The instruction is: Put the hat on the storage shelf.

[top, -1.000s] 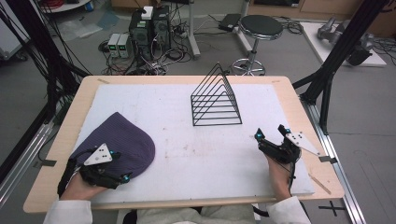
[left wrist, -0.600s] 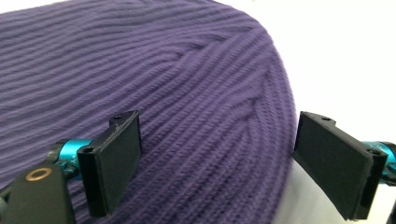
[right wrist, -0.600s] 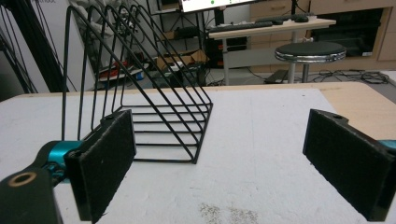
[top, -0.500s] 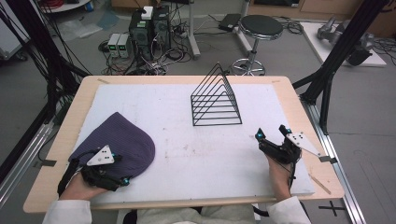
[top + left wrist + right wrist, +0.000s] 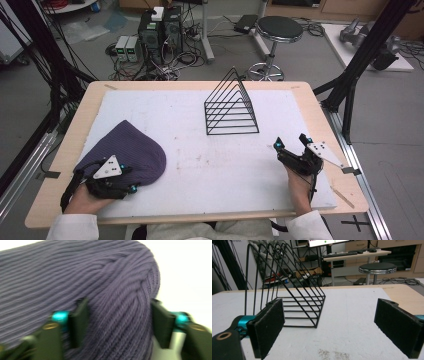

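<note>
The purple knitted hat [image 5: 125, 152] lies flat at the lower left of the high view, on the white surface [image 5: 210, 165]. It looks soft, light and limp, with ribbed yarn that should give good grip, so it will likely sag and fold when lifted; a pinch on a bunched fold near its rounded edge seems the best hold. The left tool [image 5: 117, 322] sits at the hat's lower edge, its jaws spread with a ridge of knit [image 5: 120, 305] between them, not yet squeezed. The right tool [image 5: 292, 145] rests at the lower right of the high view, jaws spread wide and holding nothing, well apart from the hat. A black wire rack [image 5: 230, 107] stands upright at the upper middle.
</note>
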Available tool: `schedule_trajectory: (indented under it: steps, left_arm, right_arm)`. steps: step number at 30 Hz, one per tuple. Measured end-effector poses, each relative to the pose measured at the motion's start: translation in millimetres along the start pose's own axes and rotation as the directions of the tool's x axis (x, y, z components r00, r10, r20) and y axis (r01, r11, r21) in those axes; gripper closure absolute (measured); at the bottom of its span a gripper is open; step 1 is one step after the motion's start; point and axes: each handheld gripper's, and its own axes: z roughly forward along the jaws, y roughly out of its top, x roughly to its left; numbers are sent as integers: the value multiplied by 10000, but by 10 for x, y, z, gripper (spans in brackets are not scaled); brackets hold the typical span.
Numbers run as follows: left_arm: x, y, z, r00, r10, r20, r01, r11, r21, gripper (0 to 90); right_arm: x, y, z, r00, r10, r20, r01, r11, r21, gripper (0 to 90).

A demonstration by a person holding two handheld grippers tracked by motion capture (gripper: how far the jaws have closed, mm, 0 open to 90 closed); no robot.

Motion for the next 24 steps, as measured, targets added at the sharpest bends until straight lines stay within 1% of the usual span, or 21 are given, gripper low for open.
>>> schedule_trajectory:
  steps: [2,4,7,8,10,11,14,16,18,20,23,24]
  left_arm:
    - [18,1,-2,9997,-73,-248,73,10000,16,640]
    - [20,10,2,9993,-56,-380,59,10000,57,656]
    - [22,31,11,9980,-278,-572,284,9996,90,703]
    - [18,36,15,9974,-365,-614,370,9993,81,711]
    - [24,54,16,9951,-690,-703,700,9975,122,731]
    - [25,56,15,9945,-759,-726,770,9970,123,741]
    - [15,70,17,9933,-718,-904,721,9974,5,754]
    - [4,84,20,9925,-623,-1048,624,9981,-25,756]
    - [1,92,24,9922,-612,-1087,614,9981,-20,756]
    - [-8,97,21,9906,-561,-1247,543,9984,-175,756]
    - [-14,103,11,9900,-521,-1315,476,9982,-366,755]
    - [-20,110,7,9882,-514,-1443,456,9980,-429,754]
  right_arm:
    - [9,-1,6,9999,-159,-47,159,9999,16,87]
    - [15,-1,7,9998,-163,-80,163,9999,24,87]
    - [32,-1,10,9996,-258,-106,259,9997,29,87]
    - [35,-1,12,9996,-267,-108,267,9996,14,87]
    - [35,-2,16,9995,-303,-126,304,9995,17,87]
    - [37,-3,16,9996,-249,-141,249,9997,50,87]
    - [37,-2,15,9996,-247,-135,248,9997,49,87]
    - [37,-1,17,9997,-228,-104,228,9997,33,87]
    - [31,0,19,9996,-257,-94,257,9997,23,87]
    - [26,0,19,9997,-222,-58,222,9998,12,87]
    - [25,0,16,9998,-179,-51,180,9998,44,87]
    - [25,0,16,9998,-183,-49,183,9998,42,87]
